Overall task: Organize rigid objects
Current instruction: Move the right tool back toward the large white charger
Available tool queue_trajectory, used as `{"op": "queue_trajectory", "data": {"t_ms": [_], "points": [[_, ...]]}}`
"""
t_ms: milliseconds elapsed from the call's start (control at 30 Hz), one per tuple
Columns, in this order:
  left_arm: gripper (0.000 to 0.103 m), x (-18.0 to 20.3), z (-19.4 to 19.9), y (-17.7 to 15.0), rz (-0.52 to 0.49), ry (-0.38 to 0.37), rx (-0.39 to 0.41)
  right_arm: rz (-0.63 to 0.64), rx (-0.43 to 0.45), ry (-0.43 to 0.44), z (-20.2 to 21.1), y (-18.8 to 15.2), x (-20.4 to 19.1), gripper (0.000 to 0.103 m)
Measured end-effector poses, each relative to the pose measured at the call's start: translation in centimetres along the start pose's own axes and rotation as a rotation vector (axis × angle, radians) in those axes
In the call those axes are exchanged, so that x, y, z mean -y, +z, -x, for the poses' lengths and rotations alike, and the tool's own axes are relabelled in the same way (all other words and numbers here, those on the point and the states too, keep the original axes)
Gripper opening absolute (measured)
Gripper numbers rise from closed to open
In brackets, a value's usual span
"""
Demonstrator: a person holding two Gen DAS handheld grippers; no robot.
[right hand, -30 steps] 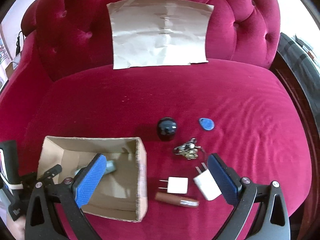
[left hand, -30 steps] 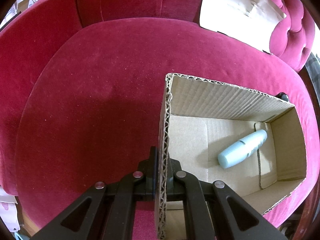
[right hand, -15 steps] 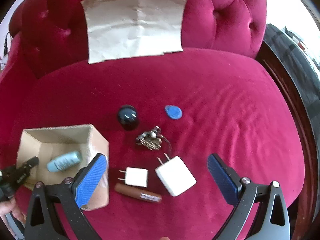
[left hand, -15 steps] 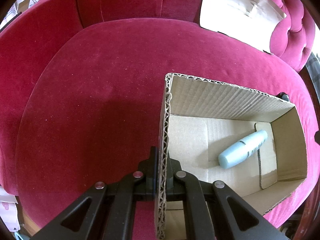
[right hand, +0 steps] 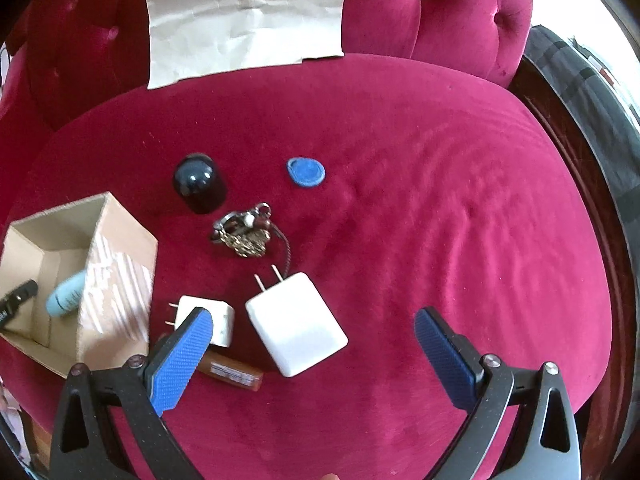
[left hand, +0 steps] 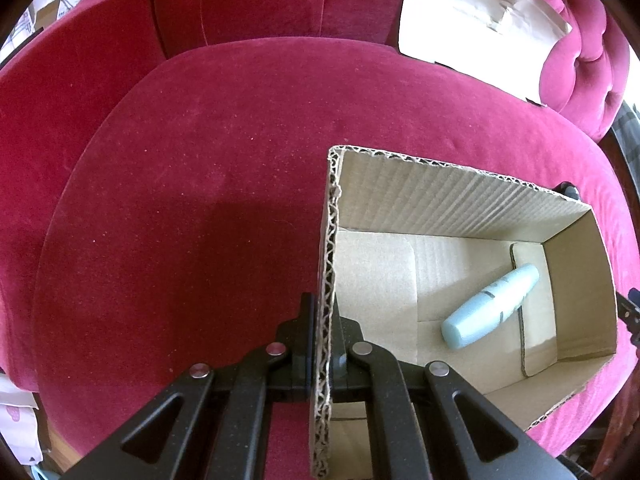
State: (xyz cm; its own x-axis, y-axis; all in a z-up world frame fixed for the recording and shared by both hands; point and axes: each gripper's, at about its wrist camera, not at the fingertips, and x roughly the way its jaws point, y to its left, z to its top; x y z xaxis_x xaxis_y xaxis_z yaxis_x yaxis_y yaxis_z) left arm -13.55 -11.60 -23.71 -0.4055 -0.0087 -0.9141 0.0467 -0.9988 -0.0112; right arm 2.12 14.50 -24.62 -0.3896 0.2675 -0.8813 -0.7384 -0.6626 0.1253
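While the left gripper (left hand: 325, 344) stays clamped shut on the near wall of the cardboard box (left hand: 452, 190), the right gripper (right hand: 308, 354) has dropped toward the cushion (right hand: 460, 220) and shifted away from the box, so that the loose items now fill more of its view. Its blue pads (right hand: 180, 364) stand wide apart and hold nothing; the large white charger (right hand: 296, 324) lies between and just ahead of them, which suggests it is the next item to be picked.

One item, the pale blue tube (left hand: 490, 306), already lies on the box floor. Still outside, all on the side of the box away from the left gripper, are the small white plug (right hand: 212, 320) and the brown stick (right hand: 232, 372) just beside the box, the key bunch (right hand: 244, 236) and dark dome (right hand: 198, 184) a little farther off, and the blue tag (right hand: 306, 172) farthest away. Most of the sorting therefore remains.

The left wrist view shows the grip on the box wall and the box interior, but none of the loose items. The right wrist view shows those items and the box from outside, with the left gripper only as a dark tip at the box's edge.
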Motion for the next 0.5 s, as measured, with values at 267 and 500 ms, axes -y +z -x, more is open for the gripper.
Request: {"op": "queue_trajectory", "data": {"t_ms": [267,500], "points": [[0.004,0.1,0.0,0.1,-0.006,0.006,0.0,0.02,-0.039,-0.002,-1.8,-0.5,0.4,0.103],[0.004,0.1,0.1,0.1,-0.009,0.008,0.001,0.021,-0.041,0.01,-2.3,-0.4,0.6,0.103]]}}
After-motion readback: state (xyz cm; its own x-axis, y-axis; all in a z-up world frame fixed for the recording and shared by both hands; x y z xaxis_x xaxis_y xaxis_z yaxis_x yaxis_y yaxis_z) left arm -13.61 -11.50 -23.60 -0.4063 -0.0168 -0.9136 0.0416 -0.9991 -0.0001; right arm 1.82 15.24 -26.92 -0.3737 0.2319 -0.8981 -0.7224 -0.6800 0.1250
